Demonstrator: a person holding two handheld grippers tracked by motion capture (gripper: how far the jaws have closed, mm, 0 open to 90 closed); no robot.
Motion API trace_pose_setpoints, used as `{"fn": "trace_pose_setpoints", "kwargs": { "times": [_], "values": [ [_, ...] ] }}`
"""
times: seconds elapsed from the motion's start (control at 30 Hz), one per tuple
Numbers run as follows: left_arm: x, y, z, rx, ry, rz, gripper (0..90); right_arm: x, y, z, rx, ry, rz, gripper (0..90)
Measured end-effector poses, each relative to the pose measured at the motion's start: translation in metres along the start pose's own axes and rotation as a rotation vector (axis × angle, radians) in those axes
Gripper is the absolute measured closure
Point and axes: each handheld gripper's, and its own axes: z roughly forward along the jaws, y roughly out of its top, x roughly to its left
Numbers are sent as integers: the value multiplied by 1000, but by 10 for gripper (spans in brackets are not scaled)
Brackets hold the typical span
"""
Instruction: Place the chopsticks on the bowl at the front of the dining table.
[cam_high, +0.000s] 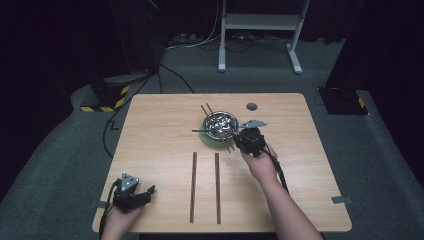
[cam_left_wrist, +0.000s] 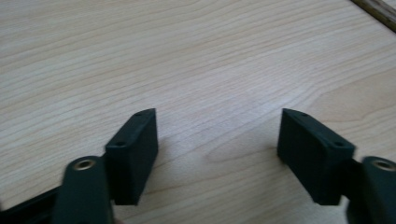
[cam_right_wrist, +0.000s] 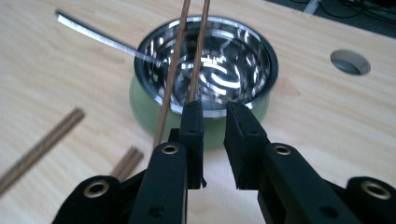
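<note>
Chopsticks: two across the bowl, two flat at lower centre of the bench.
Bowl: one, steel, holds a utensil.
Left gripper: jaws apart, nothing between them.
Right gripper: jaws narrowly apart, nothing between them, beside the bowl's chopsticks.

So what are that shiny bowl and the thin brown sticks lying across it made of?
The shiny round bowl looks like polished metal, probably steel: its inside mirrors bright streaks. The two thin brown sticks across its rim look like wood or bamboo, matte with a faint grain, though that is hard to tell apart.
</note>
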Motion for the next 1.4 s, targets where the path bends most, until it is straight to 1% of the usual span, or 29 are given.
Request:
{"fn": "trace_pose_setpoints", "kwargs": {
  "times": [0.03,0.07,0.1,0.17,0.2,0.23,0.27,0.3,0.37,0.4,0.43,0.47,0.53,0.57,0.6,0.73,0.8,0.83,0.87,0.9,1.0,1.03,1.07,1.1,1.17,1.2,1.27,1.33,1.4],
  "values": [
    [-3,3,-1,13,26,10,379,-2,-7,-3,-4,14,-7,799],
    [-5,7,-1,27,34,11,423,-5,-19,-6,-15,10,-7,830],
    [-7,11,-1,28,42,11,423,-5,-19,-6,-15,10,-7,830],
    [-13,21,-3,13,43,17,489,-8,-29,-7,-26,10,1,859],
    [-17,27,-3,5,35,29,535,-10,-34,-7,-33,13,4,873],
    [-21,34,-3,0,34,57,564,-11,-39,-7,-41,17,12,882],
    [-27,42,-3,-8,31,72,593,-13,-43,-6,-51,20,15,890],
    [-30,51,-2,-21,31,107,636,-14,-46,-6,-57,26,25,894],
    [-40,68,2,-56,13,101,702,-15,-51,-5,-79,33,31,896],
    [-48,86,8,-94,-11,82,753,-15,-55,-4,-98,38,33,897],
    [-48,86,8,-94,-11,82,777,-15,-55,-4,-98,38,33,897],
    [-52,94,12,-105,-17,82,777,-14,-56,-4,-110,37,26,897],
    [-61,109,22,-129,-20,78,816,-12,-57,-4,-130,33,25,897],
    [-66,114,29,-141,-27,66,831,-12,-56,-3,-135,42,24,897],
    [-70,120,36,-140,-35,57,844,-12,-54,-1,-134,48,26,897],
    [-88,136,63,-142,-65,23,865,-9,-47,2,-143,49,37,897],
    [-100,142,76,-151,-66,32,865,-9,-44,5,-145,54,60,897],
    [-106,145,82,-143,-66,44,866,-8,-43,6,-149,55,66,897],
    [-112,148,88,-137,-66,47,866,-6,-47,11,-151,28,65,897],
    [-118,151,93,-138,-69,56,866,-6,-47,11,-151,28,65,897],
    [-135,157,109,-135,-93,39,860,-5,-55,14,-157,16,49,895],
    [-140,159,113,-132,-92,46,853,-7,-55,14,-169,14,54,895],
    [-148,162,120,-142,-100,40,844,-8,-57,11,-186,22,67,895],
    [-148,162,120,-142,-100,40,840,-8,-57,11,-186,22,67,895],
    [-154,166,123,-143,-99,43,838,-5,-59,13,-175,23,52,895],
    [-157,167,123,-143,-99,54,837,-3,-59,14,-164,25,47,895],
    [-159,169,125,-141,-101,47,832,-1,-59,15,-164,29,34,895],
    [-159,169,127,-147,-100,19,830,1,-60,16,-161,26,32,895],
    [-159,169,129,-141,-94,22,830,1,-60,18,-153,30,34,895]
  ]
}}
